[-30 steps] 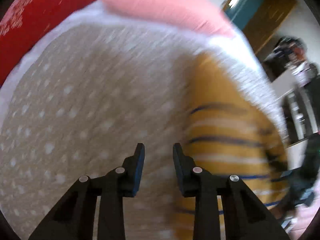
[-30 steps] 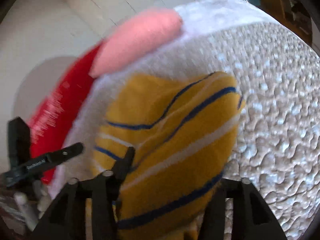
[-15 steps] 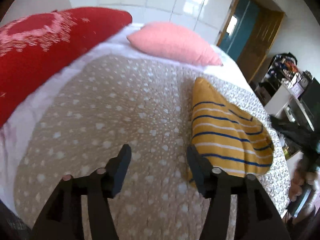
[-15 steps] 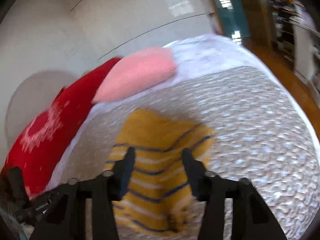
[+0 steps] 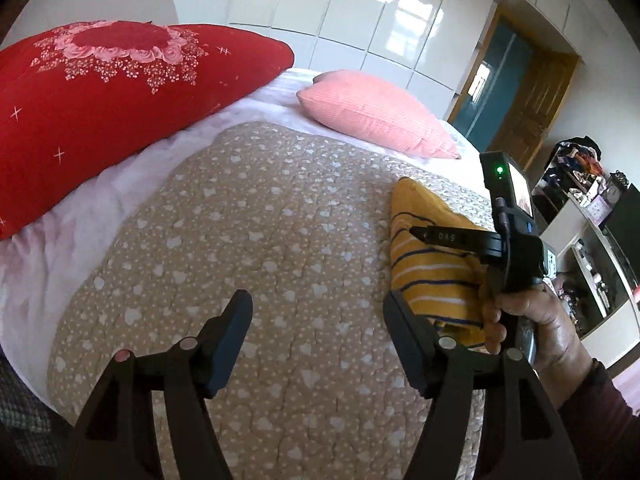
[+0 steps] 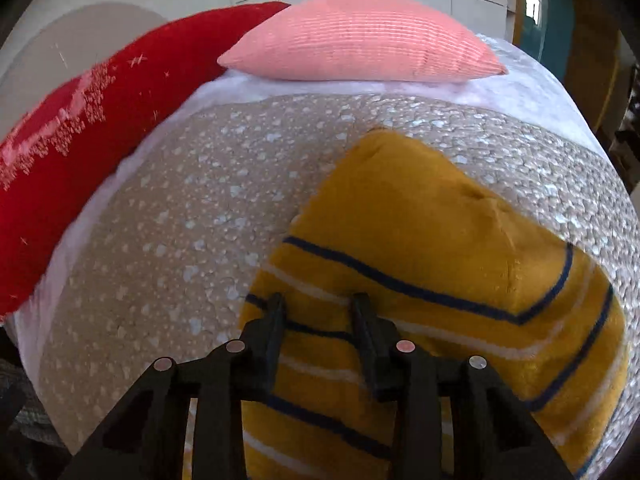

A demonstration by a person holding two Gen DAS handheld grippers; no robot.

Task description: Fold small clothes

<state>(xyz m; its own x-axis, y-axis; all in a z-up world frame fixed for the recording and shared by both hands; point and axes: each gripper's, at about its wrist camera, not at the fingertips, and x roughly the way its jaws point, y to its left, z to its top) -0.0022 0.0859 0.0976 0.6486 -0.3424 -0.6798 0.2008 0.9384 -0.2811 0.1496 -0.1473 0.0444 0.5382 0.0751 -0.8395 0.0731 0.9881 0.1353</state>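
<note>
On the far left the red pillow leans at the head of the bed, and the pink pillow lies to its right; both are sharp now, while 1 second ago the left view was blurred.

The left gripper hangs above the beige quilt with its 2 fingers wide apart and nothing between them. 1 second ago they were close together, and half a second ago they were already more open, so the gap has grown.

To the right lies the yellow striped garment, folded on the right part of the quilt, nearer than the pink pillow. 1 second ago it was bunched up between the right fingers; now it rests flat.

The right gripper is just above the near left edge of the garment, its fingers a little apart and not clamped on the cloth. In the left view the right hand holds this tool over the garment, where half a second ago it was not visible.
</note>
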